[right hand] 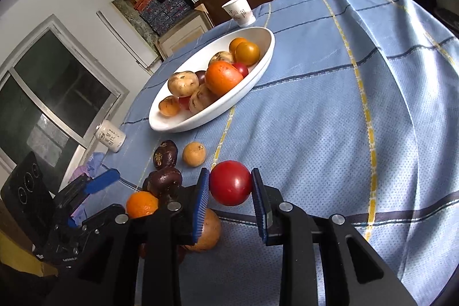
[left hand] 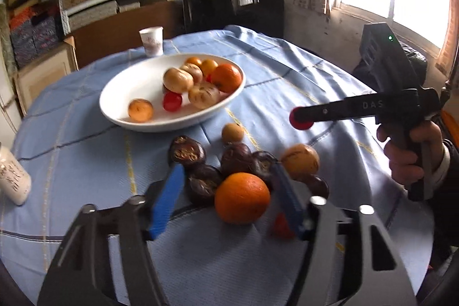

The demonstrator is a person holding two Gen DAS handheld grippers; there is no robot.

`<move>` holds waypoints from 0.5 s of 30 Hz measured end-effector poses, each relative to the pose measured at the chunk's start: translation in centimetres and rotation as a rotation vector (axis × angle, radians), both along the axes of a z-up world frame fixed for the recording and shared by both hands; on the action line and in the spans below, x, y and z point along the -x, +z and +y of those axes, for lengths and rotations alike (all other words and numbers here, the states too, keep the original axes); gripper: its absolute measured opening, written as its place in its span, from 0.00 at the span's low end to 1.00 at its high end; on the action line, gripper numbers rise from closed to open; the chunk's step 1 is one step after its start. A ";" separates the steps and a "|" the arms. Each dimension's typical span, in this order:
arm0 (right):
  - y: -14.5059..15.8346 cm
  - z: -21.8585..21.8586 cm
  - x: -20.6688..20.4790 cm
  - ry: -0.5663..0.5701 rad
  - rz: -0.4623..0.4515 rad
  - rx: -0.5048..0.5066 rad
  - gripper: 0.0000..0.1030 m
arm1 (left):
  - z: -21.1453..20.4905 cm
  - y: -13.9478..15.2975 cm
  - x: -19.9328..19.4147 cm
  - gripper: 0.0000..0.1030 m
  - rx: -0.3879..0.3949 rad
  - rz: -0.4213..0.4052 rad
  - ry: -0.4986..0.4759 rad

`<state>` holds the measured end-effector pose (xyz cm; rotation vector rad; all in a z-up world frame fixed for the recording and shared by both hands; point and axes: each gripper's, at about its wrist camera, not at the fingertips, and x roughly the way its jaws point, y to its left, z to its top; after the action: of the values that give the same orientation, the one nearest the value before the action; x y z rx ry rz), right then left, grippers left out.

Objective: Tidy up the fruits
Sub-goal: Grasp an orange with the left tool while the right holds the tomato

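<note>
Fruit is lying loose on the blue tablecloth (right hand: 330, 111) and piled in the white bowl (right hand: 178, 122) at eleven o'clock of the right gripper (right hand: 231, 185), which is clenching a red tomato (right hand: 231, 182) between its blue pads. In the left wrist view, the left gripper (left hand: 226, 191) is straddling an orange (left hand: 242, 198) and dark fruits (left hand: 203, 182); its pads are not pressing on any of them. A paper cup (left hand: 152, 40) is standing at twelve o'clock beyond the bowl.

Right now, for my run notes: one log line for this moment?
right gripper: shut on red fruit | left gripper: open around orange | bowl: part-filled
</note>
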<state>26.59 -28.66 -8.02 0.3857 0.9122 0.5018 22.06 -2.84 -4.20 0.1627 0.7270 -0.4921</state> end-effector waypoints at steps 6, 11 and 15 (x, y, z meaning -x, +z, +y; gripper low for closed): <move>0.0 0.2 0.2 0.010 0.001 0.002 0.29 | -0.9 -0.8 0.2 0.50 0.010 0.053 -0.084; 0.1 0.3 0.3 0.017 -0.003 -0.006 0.29 | -1.3 -1.3 0.4 0.48 -0.013 0.061 -0.106; 0.4 0.5 0.5 0.024 -0.014 0.001 0.29 | -1.3 -1.4 0.5 0.48 -0.028 0.057 -0.105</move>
<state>26.09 -28.15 -7.67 0.3702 0.9045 0.5255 21.55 -4.10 -5.57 0.2140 0.7843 -0.5887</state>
